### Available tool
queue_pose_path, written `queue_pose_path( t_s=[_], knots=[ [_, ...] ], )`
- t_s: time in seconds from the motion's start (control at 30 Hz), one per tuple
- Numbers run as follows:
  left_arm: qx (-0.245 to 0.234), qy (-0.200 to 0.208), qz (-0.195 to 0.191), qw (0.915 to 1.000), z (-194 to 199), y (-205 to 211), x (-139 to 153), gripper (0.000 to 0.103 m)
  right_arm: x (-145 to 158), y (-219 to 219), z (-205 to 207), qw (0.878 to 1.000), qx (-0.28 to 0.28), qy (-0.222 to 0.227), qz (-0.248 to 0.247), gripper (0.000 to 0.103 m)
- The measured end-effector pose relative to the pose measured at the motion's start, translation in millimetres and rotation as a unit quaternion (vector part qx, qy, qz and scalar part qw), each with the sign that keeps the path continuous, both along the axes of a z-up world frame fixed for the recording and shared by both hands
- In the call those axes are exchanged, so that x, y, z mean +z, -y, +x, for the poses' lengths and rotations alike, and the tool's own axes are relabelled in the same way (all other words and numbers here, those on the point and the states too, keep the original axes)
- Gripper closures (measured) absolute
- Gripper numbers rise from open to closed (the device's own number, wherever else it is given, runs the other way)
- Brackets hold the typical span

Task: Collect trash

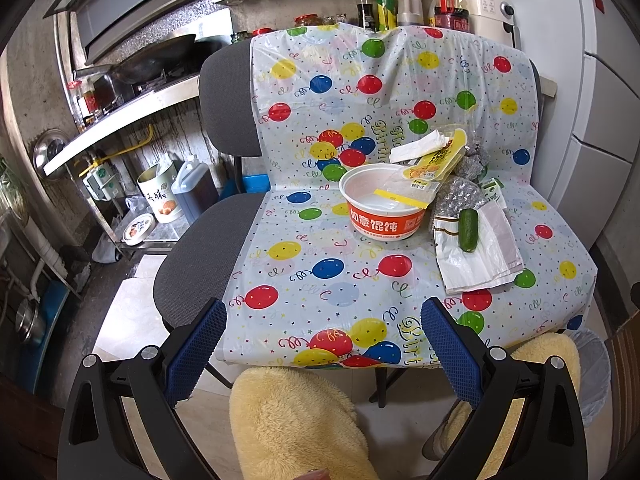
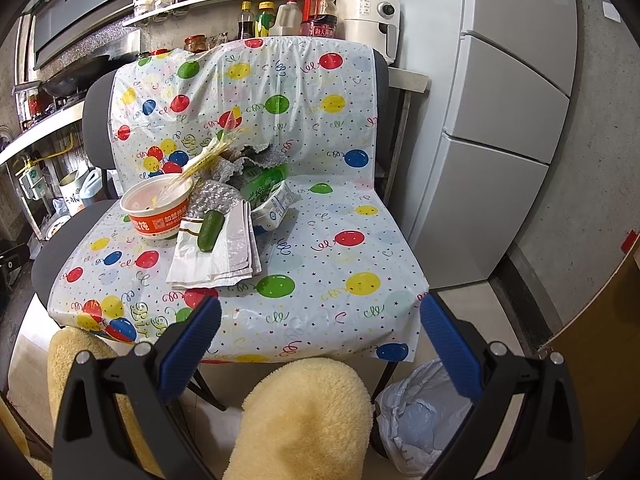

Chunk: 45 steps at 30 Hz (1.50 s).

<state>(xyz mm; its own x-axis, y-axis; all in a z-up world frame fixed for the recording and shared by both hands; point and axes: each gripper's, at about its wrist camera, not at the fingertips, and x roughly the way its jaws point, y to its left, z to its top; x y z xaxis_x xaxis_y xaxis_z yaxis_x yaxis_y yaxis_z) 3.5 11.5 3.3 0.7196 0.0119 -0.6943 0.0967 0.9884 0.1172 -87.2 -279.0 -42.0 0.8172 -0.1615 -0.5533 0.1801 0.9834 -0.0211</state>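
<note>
Resting on the chair's (image 1: 192,248) glossy balloon-print cover (image 1: 320,280): round bowl (image 1: 386,210), smooth cucumber (image 2: 211,230) atop flat white bags (image 2: 224,256), crinkled wrappers (image 1: 460,192). Both tongs (image 1: 324,354) (image 2: 320,350) spread apart, empty.

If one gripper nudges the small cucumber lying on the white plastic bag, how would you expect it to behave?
The cucumber looks round and smooth, so it would probably roll sideways. The white plastic bag beneath looks thin and slick, so it may slide or bunch up. Its glossy skin might slip between pads.

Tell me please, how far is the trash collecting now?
Nothing looks collected yet. Both the left gripper and right gripper are open and hold nothing. The red bowl, cucumber and wrappers remain on the chair; the lined bin waits nearby.
</note>
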Motion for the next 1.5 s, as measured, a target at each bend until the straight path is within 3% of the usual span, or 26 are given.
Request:
queue_pose_path(
  t_s=[0.33, 0.53, 0.63, 0.8, 1.03, 1.2, 1.33, 1.5],
  knots=[
    [0.003, -0.015, -0.002, 0.9999, 10.6, -1.3, -13.0, 0.006, -10.9, -14.5, 20.4, 0.999, 0.031, -0.009, 0.000, 0.006],
    [-0.004, -0.038, -0.016, 0.9992, 30.5, 1.7, -35.4, 0.008, -22.4, -24.6, 51.8, 0.998, 0.061, -0.012, 0.013, 0.006],
    [-0.019, -0.040, -0.015, 0.9989, 38.8, 5.7, -46.8, 0.008, -27.7, -25.3, 64.6, 0.996, 0.080, 0.016, 0.030, 0.006],
    [-0.024, -0.027, -0.006, 0.9993, 50.6, 9.6, -62.1, 0.008, -43.1, -29.9, 94.7, 0.996, 0.081, -0.008, 0.020, 0.006],
    [-0.004, -0.046, 0.002, 0.9989, 77.2, 10.0, -78.3, 0.008, -54.2, -50.2, 133.7, 0.992, 0.116, -0.024, 0.043, 0.006],
    [0.016, -0.063, -0.004, 0.9979, 102.5, 1.9, -93.1, 0.008, -58.3, -78.4, 169.9, 0.991, 0.131, -0.030, 0.019, 0.026],
    [0.021, -0.068, -0.007, 0.9974, 119.1, -4.5, -98.9, 0.008, -65.2, -92.2, 200.1, 0.991, 0.125, -0.036, 0.016, 0.053],
    [0.030, -0.080, -0.023, 0.9960, 133.5, -17.8, -106.3, 0.008, -77.0, -99.3, 230.9, 0.992, 0.108, -0.052, 0.027, 0.060]
  ],
)
